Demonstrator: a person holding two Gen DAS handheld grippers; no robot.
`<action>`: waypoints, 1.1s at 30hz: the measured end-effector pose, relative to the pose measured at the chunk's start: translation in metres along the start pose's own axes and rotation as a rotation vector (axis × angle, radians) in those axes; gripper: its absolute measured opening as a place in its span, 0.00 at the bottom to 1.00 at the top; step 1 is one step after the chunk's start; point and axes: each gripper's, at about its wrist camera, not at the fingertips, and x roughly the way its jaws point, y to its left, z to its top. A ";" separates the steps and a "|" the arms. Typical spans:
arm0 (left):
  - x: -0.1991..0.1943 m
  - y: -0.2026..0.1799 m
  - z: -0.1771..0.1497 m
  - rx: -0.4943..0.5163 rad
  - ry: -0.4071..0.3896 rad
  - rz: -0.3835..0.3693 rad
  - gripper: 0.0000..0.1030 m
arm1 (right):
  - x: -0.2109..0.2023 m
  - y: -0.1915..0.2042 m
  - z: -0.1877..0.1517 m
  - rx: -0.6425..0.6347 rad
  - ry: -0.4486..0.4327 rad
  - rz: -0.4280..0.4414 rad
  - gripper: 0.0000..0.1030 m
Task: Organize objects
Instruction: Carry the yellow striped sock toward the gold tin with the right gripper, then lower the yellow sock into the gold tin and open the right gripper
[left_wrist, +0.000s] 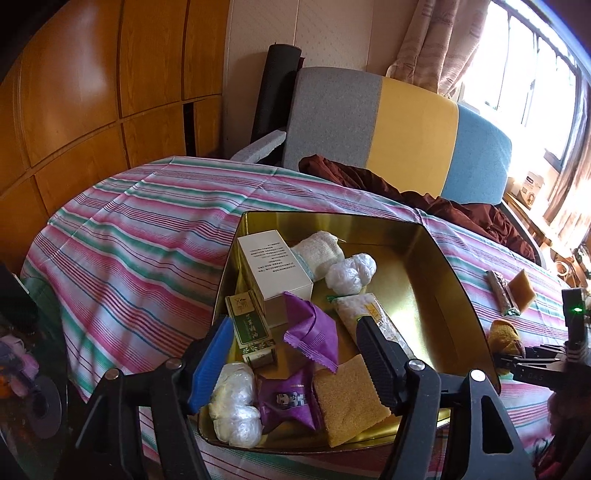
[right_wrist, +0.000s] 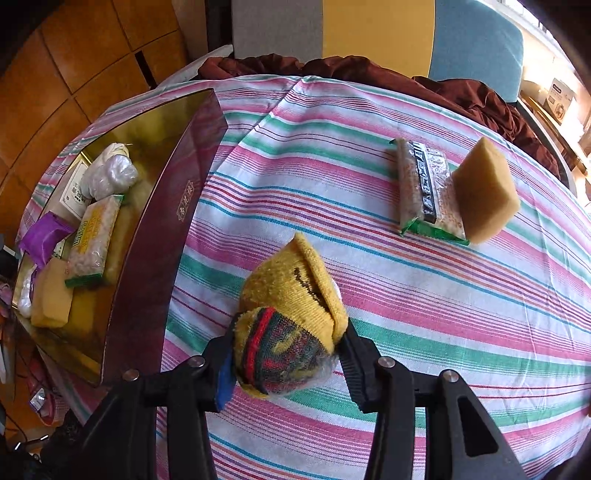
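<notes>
A gold-lined tin box (left_wrist: 436, 258) with dark red outer walls (right_wrist: 162, 229) sits on the striped tablecloth. It holds a white carton (left_wrist: 273, 269), a green carton (left_wrist: 251, 332), purple packets (left_wrist: 312, 332), plastic-wrapped bundles (left_wrist: 236, 402), a sponge (left_wrist: 347, 398) and a snack bar (left_wrist: 365, 317). My left gripper (left_wrist: 295, 362) is open and empty above the box's near end. My right gripper (right_wrist: 288, 362) is shut on a rolled yellow sock (right_wrist: 291, 306) just above the cloth, right of the box. The sock also shows in the left wrist view (left_wrist: 504, 338).
A snack bar in green wrapping (right_wrist: 424, 188) and a yellow sponge (right_wrist: 484, 188) lie on the cloth at the far right. A dark red cloth (left_wrist: 424, 199) lies on the sofa (left_wrist: 406, 125) behind the table. Wooden wall panels (left_wrist: 92, 92) stand at left.
</notes>
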 end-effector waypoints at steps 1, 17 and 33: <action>-0.001 0.000 -0.001 0.005 -0.001 0.004 0.68 | -0.002 0.001 0.000 0.004 -0.007 -0.002 0.45; 0.003 0.004 -0.009 -0.005 0.021 -0.012 0.71 | -0.063 0.074 0.020 -0.136 -0.159 0.122 0.45; 0.002 0.018 -0.008 -0.038 0.016 0.001 0.73 | -0.012 0.146 0.016 -0.333 0.008 0.166 0.52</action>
